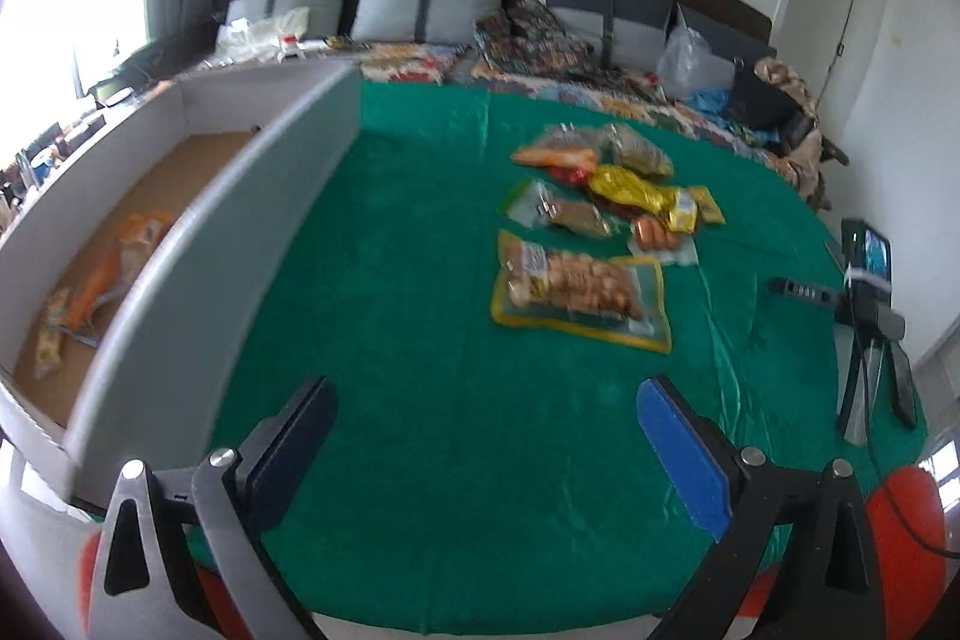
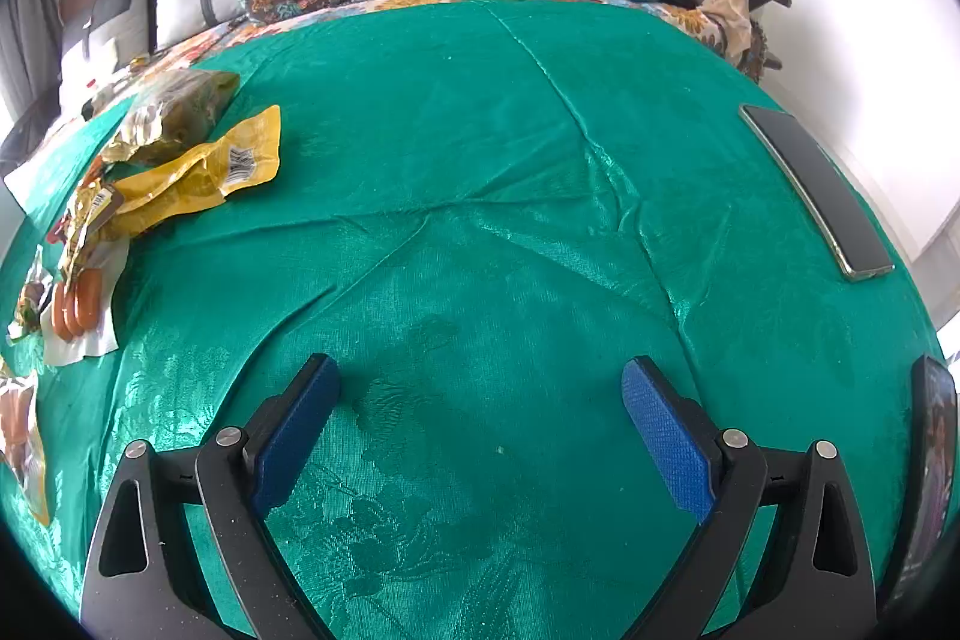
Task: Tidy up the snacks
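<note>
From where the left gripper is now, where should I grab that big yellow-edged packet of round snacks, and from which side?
Take the yellow-edged packet by its near flat sealed border, coming in low from the left gripper side. It lies flat on the green cloth, apart from the pile behind it, and its middle bulges with snacks, so the thin rim probably suits open jaws better.

Right claw (image 2: 480, 424) wide, empty — over green cloth (image 2: 480, 160), snack packets (image 2: 198, 172) far left.
</note>
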The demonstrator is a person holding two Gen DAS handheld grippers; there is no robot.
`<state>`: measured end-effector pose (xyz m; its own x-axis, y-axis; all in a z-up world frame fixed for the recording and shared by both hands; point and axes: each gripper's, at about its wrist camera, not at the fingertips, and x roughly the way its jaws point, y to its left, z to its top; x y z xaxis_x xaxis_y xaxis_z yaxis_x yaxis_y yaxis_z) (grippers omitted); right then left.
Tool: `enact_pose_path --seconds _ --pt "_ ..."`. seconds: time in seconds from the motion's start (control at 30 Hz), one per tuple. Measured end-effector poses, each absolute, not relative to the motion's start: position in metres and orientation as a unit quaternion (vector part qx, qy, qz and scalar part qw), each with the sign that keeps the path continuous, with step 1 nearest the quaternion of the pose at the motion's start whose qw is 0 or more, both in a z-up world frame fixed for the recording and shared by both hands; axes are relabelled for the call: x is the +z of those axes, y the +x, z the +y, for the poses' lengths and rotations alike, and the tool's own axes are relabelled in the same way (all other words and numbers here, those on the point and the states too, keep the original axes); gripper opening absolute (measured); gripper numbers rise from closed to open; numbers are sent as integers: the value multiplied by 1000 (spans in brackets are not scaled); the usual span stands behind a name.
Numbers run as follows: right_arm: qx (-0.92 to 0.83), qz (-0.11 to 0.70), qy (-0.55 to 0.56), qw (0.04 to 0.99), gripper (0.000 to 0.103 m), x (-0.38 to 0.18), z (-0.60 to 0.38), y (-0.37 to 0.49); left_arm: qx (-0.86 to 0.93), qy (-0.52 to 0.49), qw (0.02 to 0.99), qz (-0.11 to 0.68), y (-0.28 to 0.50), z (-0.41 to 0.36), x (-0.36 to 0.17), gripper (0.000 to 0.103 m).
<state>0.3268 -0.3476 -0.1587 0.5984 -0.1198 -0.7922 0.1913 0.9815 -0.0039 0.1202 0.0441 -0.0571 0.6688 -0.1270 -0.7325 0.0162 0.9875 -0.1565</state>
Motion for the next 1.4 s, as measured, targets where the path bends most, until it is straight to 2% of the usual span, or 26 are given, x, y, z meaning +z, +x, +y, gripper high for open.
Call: enact_pose_path --seconds 0.17,0.3,1.4 --pt "-87 440 41 893 97 -159 -349 328 -46 -56 893 444 122 12 -113 98" --pt "-87 440 41 893 97 -159 -349 327 -57 -2 889 454 108 -5 -132 98" --pt "-88 440 40 893 97 -159 -348 327 -50 17 900 433 111 -6 -142 99"
